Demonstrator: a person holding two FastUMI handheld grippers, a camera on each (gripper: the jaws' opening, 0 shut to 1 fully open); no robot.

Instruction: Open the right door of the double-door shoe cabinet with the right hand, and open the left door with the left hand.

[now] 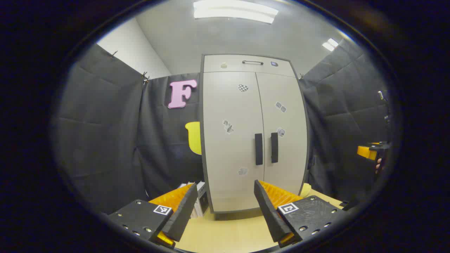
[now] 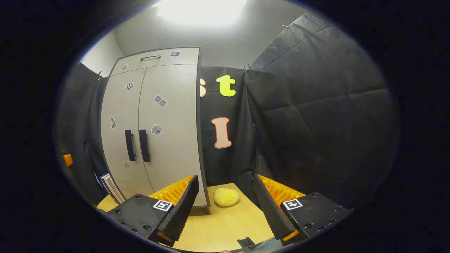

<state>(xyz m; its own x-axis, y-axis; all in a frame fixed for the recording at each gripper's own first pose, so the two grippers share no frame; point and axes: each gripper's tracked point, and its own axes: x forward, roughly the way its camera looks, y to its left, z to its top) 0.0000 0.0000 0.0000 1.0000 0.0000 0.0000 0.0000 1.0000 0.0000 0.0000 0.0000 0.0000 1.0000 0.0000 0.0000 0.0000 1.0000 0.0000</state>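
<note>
A pale grey double-door shoe cabinet (image 1: 246,116) stands on the wooden table, both doors closed. Two black vertical handles sit at its middle: the left door's handle (image 1: 258,149) and the right door's handle (image 1: 274,147). My left gripper (image 1: 225,207) is open, well short of the cabinet, facing its front. In the right gripper view the cabinet (image 2: 154,119) is off to the left, its handles (image 2: 137,145) side by side. My right gripper (image 2: 225,205) is open and points at the booth wall to the cabinet's right. The right gripper (image 1: 372,151) also shows at the left gripper view's far right edge.
A yellow fuzzy lump (image 2: 226,196) lies on the table (image 2: 225,228) just right of the cabinet's base. Books (image 1: 201,202) lean against the cabinet's left side. A drawer with a thin handle (image 1: 252,62) tops the cabinet. Black cloth walls close in on both sides.
</note>
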